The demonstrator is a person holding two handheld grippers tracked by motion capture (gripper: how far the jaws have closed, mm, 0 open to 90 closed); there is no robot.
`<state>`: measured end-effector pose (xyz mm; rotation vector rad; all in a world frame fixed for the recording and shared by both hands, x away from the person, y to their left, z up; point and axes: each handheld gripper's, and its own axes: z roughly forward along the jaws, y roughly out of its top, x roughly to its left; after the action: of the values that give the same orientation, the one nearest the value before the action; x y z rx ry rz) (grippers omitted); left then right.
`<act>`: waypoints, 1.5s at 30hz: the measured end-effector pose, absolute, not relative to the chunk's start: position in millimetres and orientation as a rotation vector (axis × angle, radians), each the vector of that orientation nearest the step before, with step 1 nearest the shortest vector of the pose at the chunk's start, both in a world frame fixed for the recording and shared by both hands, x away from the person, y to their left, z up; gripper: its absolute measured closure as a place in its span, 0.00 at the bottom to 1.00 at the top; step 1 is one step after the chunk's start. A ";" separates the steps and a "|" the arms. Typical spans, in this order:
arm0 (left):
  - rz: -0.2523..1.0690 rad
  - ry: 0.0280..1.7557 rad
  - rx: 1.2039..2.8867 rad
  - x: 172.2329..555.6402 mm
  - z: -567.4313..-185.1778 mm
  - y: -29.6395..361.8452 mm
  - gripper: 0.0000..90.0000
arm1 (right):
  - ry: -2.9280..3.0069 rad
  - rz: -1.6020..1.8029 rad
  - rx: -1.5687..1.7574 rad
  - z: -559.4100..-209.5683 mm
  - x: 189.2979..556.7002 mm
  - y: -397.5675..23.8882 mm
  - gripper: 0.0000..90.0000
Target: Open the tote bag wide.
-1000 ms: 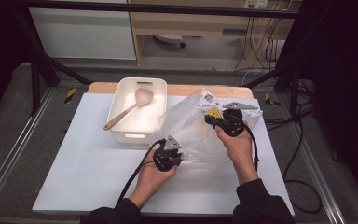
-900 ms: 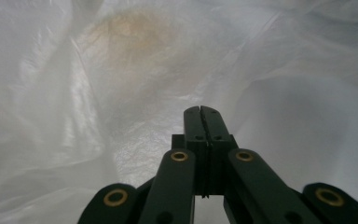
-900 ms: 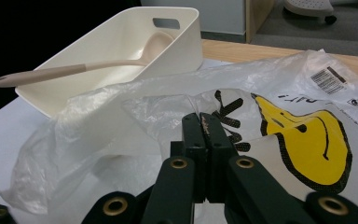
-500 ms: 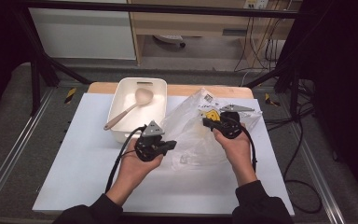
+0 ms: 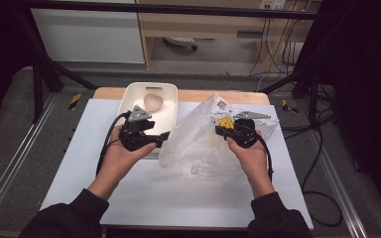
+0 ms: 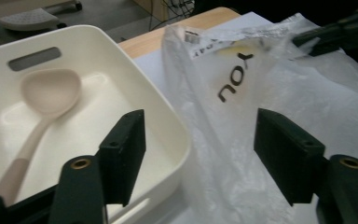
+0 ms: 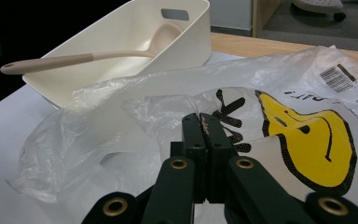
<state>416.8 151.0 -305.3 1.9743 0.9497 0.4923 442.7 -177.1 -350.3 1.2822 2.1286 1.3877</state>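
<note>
The right gripper [image 5: 223, 130] pinches the crumpled clear plastic bag [image 5: 203, 144] lying on the white bench [image 5: 79, 163], its fingers pressed together on the film. The left gripper [image 5: 161, 139], raised beside the white plastic tub [image 5: 129, 101], has just been opening; nothing sits between its spread fingers.

Light falls from overhead onto the white tabletop [image 5: 129, 198], which is bright and evenly lit, while the floor and both side margins of the high view sink into near black. Shadows under the hands are soft and short. The plastic bag [image 5: 203, 144] shows mild glare on its creases. The high view is slightly soft; in both gripper views the nearest gripper parts at the bottom edge blur.
</note>
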 end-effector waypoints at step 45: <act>0.524 1.260 2.076 504.8 -354.4 231.9 0.54 | 2.153 1.368 1.289 -355.1 443.6 -182.5 1.00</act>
<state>504.8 231.9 -354.4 2.0759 1.2600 0.5238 443.6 -182.5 -355.1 1.2894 2.1530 1.3685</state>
